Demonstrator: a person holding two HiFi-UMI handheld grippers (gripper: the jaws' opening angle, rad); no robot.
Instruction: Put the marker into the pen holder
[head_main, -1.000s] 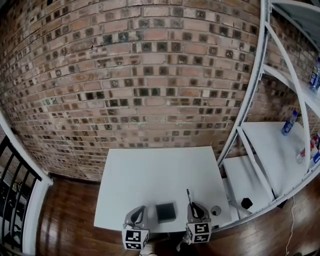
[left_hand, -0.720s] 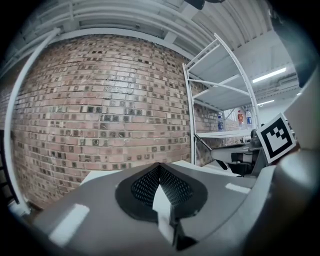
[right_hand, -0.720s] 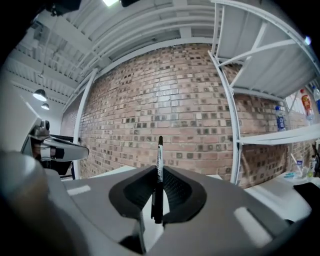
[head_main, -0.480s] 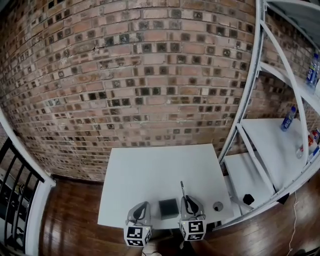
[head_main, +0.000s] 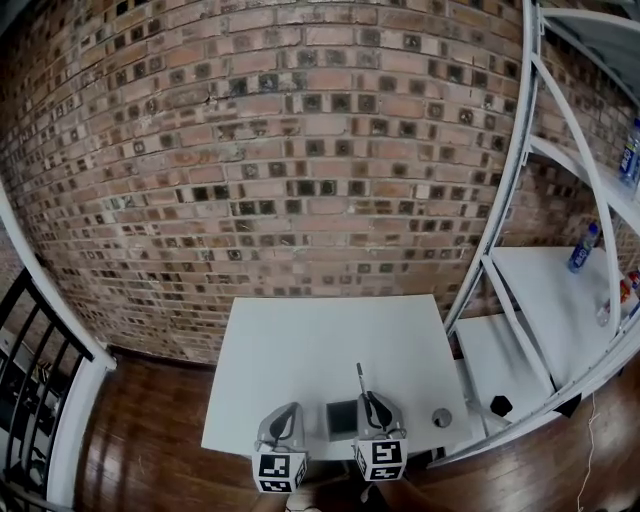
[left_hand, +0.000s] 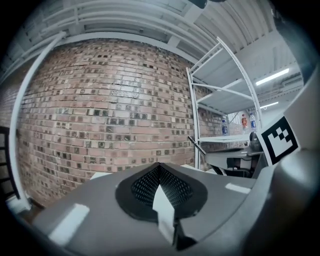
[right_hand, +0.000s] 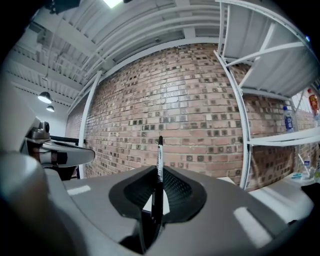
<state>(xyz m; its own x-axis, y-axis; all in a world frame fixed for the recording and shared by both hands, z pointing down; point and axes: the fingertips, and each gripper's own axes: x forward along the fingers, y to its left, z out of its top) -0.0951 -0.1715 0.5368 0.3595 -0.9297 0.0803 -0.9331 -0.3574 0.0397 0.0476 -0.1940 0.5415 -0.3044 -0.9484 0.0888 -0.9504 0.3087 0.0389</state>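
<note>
One slim black marker (right_hand: 159, 150) stands clamped in the right tool (right_hand: 158, 172).

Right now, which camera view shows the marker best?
The right gripper view: the marker is large and centred, clamped in the jaws of the right gripper. The head view shows it as a thin dark line; the left gripper view shows only a small slanted stick.

Red-brown brick wall (head_main: 300, 150) behind, white square table (head_main: 320, 330) against it, small round grey object (head_main: 441, 417) near the table's front right corner, white metal shelving rack (head_main: 522, 200) at right, clear blue-labelled bottle (head_main: 582, 248) on a shelf, dark wooden plank floor (head_main: 150, 420), black railing (head_main: 30, 340) at left.
</note>
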